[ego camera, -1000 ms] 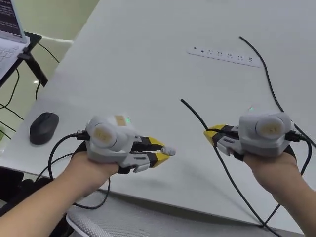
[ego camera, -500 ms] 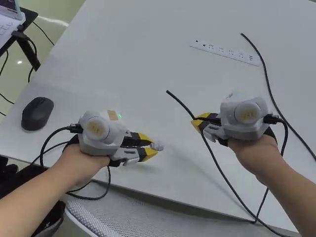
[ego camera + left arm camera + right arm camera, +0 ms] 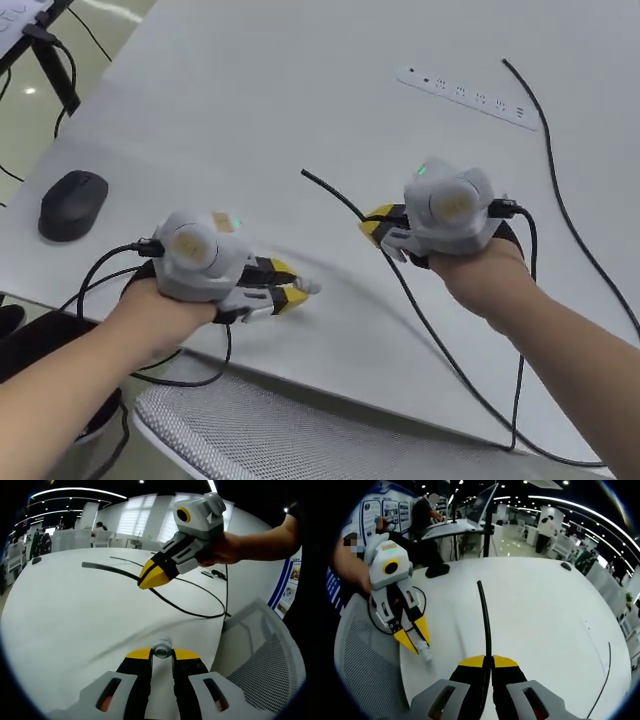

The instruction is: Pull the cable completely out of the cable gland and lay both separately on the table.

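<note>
nearest me, by the front edge of the table (image 3: 250, 110), my left tongs (image 3: 292, 293) are pinched on the cable gland (image 3: 307, 287). the small pale barrel sits right at the yellow tips, and its long axis seems to run in line with the jaws, nose out toward my other hand (in the left gripper view i look at its round end). i judge i hold it low and off to the left to keep it apart from the cable; whether it touches the top, i cannot tell. a little further in, my right tongs (image 3: 372, 226) are pressed together on the black cable (image 3: 335, 195), gripped back from its free end, which is bare with nothing threaded on it. the cable's length runs along the jaws, with the free end pointing away and leftward across the table and the rest trailing back under my right hand and over the near edge. gland and cable are well apart. beyond them lie a mouse (image 3: 72, 204), then a second black lead (image 3: 555, 180) and a white power strip (image 3: 465, 97).
</note>
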Demonstrator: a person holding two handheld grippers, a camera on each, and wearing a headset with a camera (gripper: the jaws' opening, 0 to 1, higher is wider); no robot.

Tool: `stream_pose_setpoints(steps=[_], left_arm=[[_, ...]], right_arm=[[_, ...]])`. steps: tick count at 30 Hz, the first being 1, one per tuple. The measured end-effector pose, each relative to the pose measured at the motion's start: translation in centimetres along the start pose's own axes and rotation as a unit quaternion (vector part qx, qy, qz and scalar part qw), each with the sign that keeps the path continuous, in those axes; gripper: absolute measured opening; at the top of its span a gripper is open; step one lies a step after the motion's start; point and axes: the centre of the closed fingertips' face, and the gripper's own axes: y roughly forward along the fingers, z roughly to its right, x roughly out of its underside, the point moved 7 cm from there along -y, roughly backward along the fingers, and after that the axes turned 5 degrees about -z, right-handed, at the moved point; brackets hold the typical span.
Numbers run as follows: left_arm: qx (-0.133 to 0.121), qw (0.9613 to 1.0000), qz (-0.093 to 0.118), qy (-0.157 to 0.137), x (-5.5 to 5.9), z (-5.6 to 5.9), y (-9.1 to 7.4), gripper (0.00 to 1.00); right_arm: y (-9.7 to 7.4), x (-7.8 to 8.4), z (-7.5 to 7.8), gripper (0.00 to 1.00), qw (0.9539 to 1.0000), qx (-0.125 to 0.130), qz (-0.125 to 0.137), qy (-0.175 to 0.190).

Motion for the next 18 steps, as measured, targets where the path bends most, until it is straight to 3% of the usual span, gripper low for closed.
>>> stream_pose_setpoints(steps=[12, 15, 18], left_arm=[[-0.010, 0.9999, -0.011, 0.003, 1.0, -0.8, 1.0, 0.15], [-0.021, 0.9996, -0.016, -0.001, 1.4, -1.2, 1.1, 0.15], [-0.025, 0.9995, -0.015, -0.009, 1.7, -1.5, 1.1, 0.15]], right_arm=[[5.1, 0.1, -0.9, 0.00, 0.9978, -0.037, -0.037, -0.039], [6.1, 0.3, -1.1, 0.00, 0.9976, -0.047, -0.044, -0.023], [7.0, 0.4, -1.4, 0.00, 0.9967, -0.048, -0.053, -0.037]])
